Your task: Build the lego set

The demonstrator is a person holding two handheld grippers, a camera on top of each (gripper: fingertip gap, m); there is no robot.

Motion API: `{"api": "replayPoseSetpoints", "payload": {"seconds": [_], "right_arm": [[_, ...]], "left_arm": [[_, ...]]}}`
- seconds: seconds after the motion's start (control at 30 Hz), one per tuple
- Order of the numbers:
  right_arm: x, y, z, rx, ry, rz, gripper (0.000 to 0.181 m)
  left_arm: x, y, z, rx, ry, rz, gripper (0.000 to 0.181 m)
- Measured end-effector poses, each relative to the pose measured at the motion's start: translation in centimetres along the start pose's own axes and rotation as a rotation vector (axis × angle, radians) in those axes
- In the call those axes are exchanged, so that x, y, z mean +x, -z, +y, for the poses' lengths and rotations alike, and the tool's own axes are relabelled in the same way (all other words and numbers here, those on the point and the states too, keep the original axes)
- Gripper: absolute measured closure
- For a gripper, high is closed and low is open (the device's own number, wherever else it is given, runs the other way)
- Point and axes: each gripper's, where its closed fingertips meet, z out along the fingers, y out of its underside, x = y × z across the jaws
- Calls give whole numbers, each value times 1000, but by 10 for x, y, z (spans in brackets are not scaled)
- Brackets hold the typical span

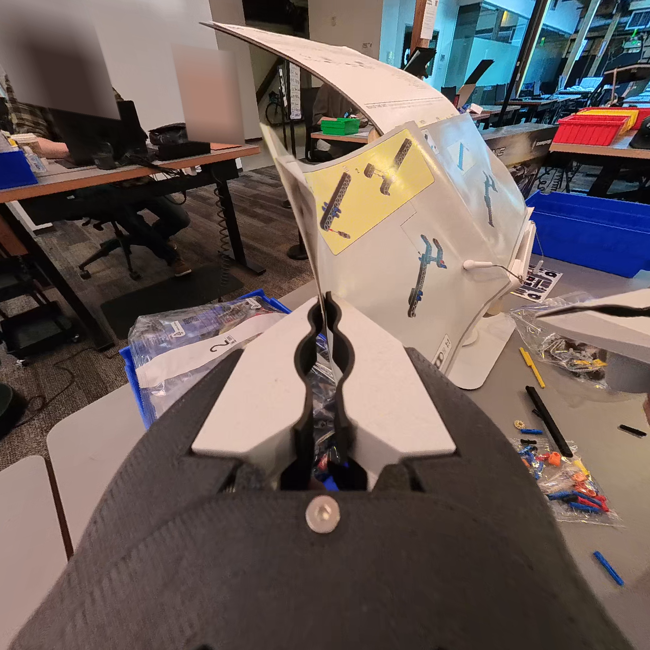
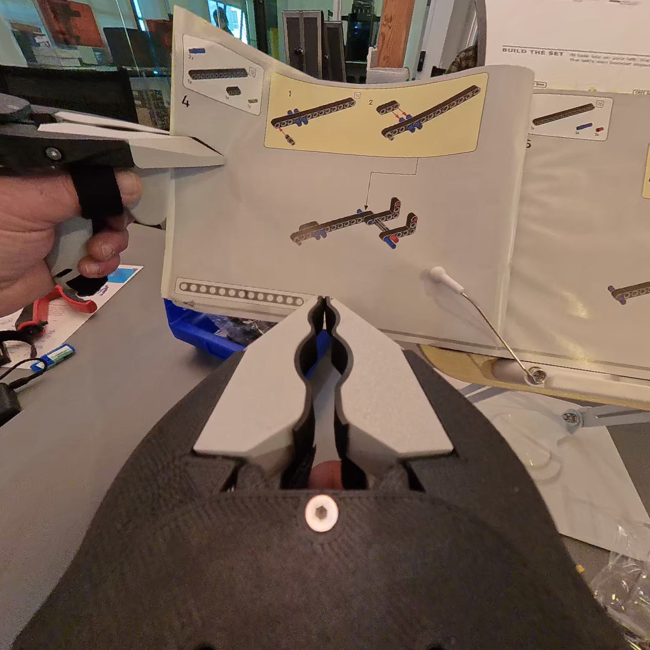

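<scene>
The instruction booklet [image 1: 404, 246] stands open on a stand [image 1: 471, 369] on the grey table. My left gripper [image 1: 324, 299] is shut on the left edge of its open page, which curves over. In the right wrist view the booklet [image 2: 351, 211] faces me and the left gripper [image 2: 218, 156] pinches the page's left edge. My right gripper [image 2: 323, 300] is shut and empty, its tips just before the page's bottom edge. It also shows at the right of the left wrist view [image 1: 541, 313]. Loose Lego pieces lie in an open bag [image 1: 569, 485].
A black axle [image 1: 548, 422], a yellow axle [image 1: 533, 367] and a blue pin [image 1: 608, 573] lie on the table. A blue bin [image 1: 133, 355] holds numbered bags beside the stand. Another blue bin [image 1: 591, 235] stands behind. A red-handled tool [image 2: 59, 306] lies at the left. People sit at a far desk. The tips of one gripper are about 15 cm away from the tips of the other. The blue pin [image 1: 608, 573] lies some 25 cm from my right tips, 35 cm from my left tips.
</scene>
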Motion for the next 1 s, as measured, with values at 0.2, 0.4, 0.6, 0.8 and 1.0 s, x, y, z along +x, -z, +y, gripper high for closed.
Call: {"api": "replayPoseSetpoints", "payload": {"seconds": [0.2,0.4,0.6,0.8,1.0], "right_arm": [[2,0,3,-2,3,4,181],[2,1,-1,12,12,8,181],[8,3,-7,24,-5,12,181],[9,5,-6,26,-8,13,181],[13,9,-7,31,-6,8,181]], "left_arm": [[1,3,-1,28,31,24,181],[1,3,-5,37,20,25,181],[3,4,-11,44,4,29,181],[2,3,-10,49,15,23,181],[1,3,-8,45,26,18,181]]}}
